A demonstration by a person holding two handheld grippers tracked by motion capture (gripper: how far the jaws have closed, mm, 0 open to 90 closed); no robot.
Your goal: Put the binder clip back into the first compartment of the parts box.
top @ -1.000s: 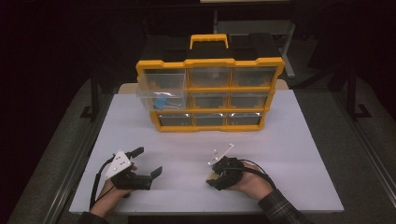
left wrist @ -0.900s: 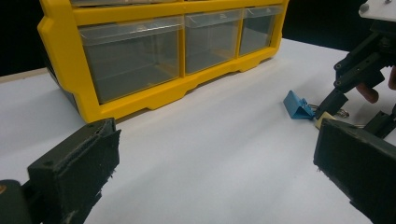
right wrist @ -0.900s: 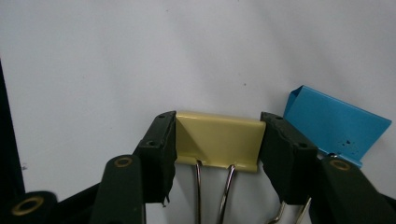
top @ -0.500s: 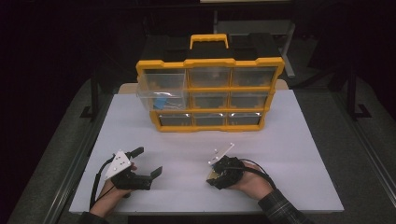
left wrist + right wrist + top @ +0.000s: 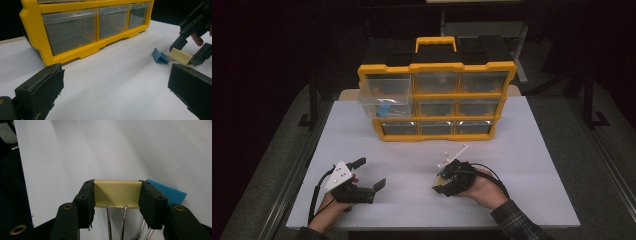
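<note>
right gripper point(image 5: 116, 205) pinches yellow binder clip point(image 5: 116, 193); blue binder clip point(image 5: 168, 192) just beside, partly hidden behind one jaw. left gripper point(image 5: 116, 92) spread wide, yellow organizer point(image 5: 437, 100) beyond.

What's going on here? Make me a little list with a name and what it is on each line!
Table: white table
Big box: yellow organizer with clear drawers; top-left drawer pulled out, something blue inside
Right gripper: jaws closed on the ends of a yellow binder clip
Beside it: blue binder clip lying on the table, touching or nearly touching the yellow one
Left gripper: jaws wide open, holding nothing
Hands: one on each gripper, near the front edge
</note>
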